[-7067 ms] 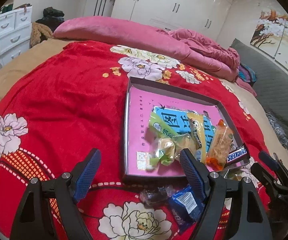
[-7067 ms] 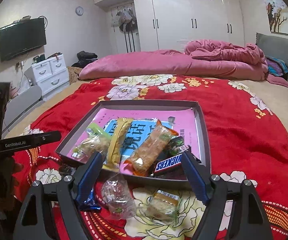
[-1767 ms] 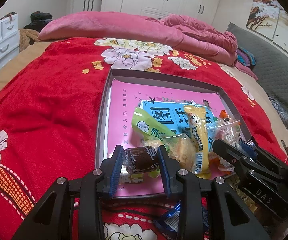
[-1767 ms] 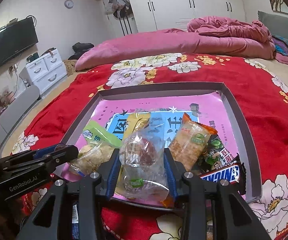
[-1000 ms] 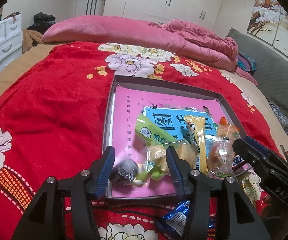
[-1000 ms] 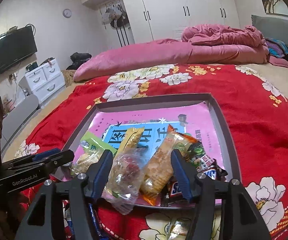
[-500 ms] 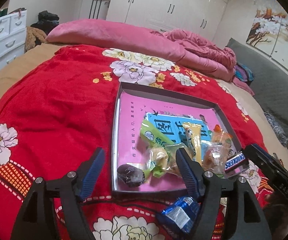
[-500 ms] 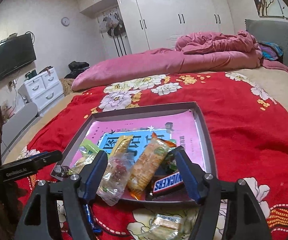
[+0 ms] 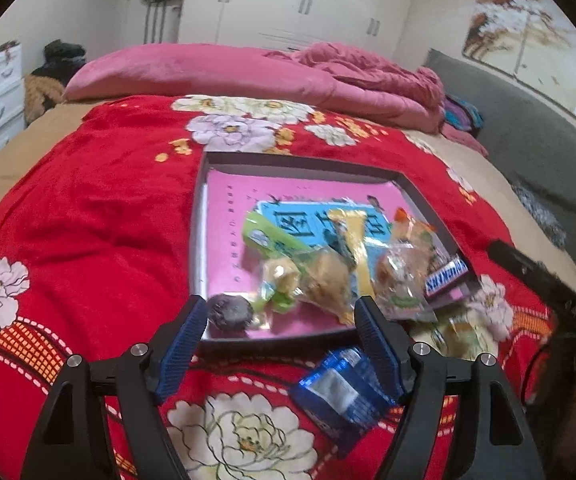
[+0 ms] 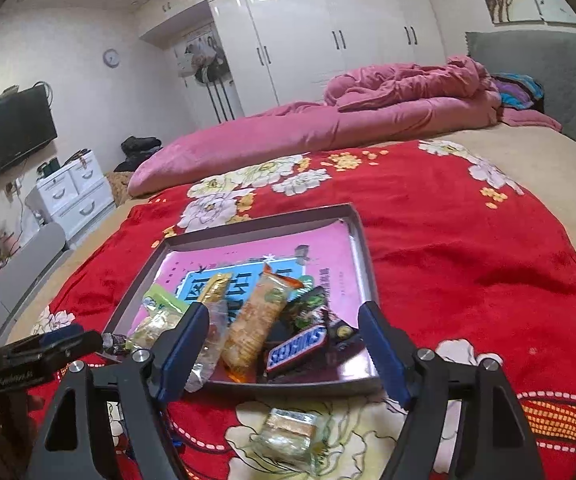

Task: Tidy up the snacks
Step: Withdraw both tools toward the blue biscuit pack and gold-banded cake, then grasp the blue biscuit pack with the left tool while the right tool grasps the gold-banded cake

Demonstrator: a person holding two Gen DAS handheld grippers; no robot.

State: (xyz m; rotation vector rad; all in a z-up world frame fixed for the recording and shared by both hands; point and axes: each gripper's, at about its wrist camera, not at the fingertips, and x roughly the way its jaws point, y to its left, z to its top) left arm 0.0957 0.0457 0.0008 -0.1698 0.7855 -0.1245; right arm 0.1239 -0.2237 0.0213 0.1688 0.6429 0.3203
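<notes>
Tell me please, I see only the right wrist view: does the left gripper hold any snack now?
Observer: No. The left gripper holds nothing; its jaws have just been opening and stand wide, with nothing pressed between them.
Operator: Is some snack lying outside the tray on that side?
Observer: Yes. A blue packet lies on the red blanket, just in front of the near rim of the tray.
Operator: I see something dark behind the left gripper. Is it inside the tray?
Observer: Yes. The dark round snack lies inside the tray, in its near left corner.
</notes>
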